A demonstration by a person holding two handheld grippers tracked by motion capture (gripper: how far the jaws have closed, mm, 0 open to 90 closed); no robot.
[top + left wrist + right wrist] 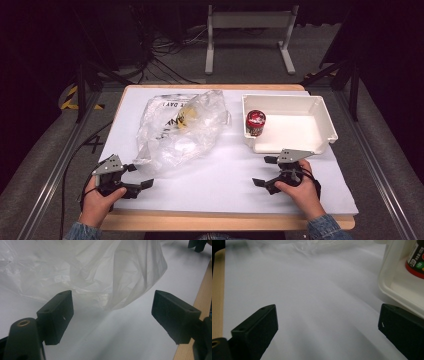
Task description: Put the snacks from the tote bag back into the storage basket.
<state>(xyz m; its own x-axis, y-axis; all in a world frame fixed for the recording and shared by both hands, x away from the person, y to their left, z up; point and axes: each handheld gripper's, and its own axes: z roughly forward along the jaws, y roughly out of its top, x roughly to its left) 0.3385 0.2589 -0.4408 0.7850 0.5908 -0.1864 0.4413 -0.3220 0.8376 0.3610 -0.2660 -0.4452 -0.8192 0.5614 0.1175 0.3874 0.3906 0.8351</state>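
1. I have the left gripper [141, 176] low on the surface [220, 180], at its near left corner, jaws spread wide with nothing between them. The near end of the clear plastic bag [180, 127] lies just beyond the jaws, close but apart from them.
2. My right gripper [265, 171] sits near the front wall of the white bin [327, 122], jaws also wide and empty, pointing across bare surface toward the bag.
3. A red-lidded jar [255, 122] stands upright inside the bin, at its left end. I judge that item as unpacked.
4. The bag lies crumpled on the left half of the surface, and something yellow [186, 117] shows through the plastic near its far end. What it is I cannot tell.
5. My reading: about midway. What is left is to take hold of the bag, get the yellow thing out, and place it in the bin beside the jar.
6. Neither gripper touches the bag yet, so the next grasp is not begun.
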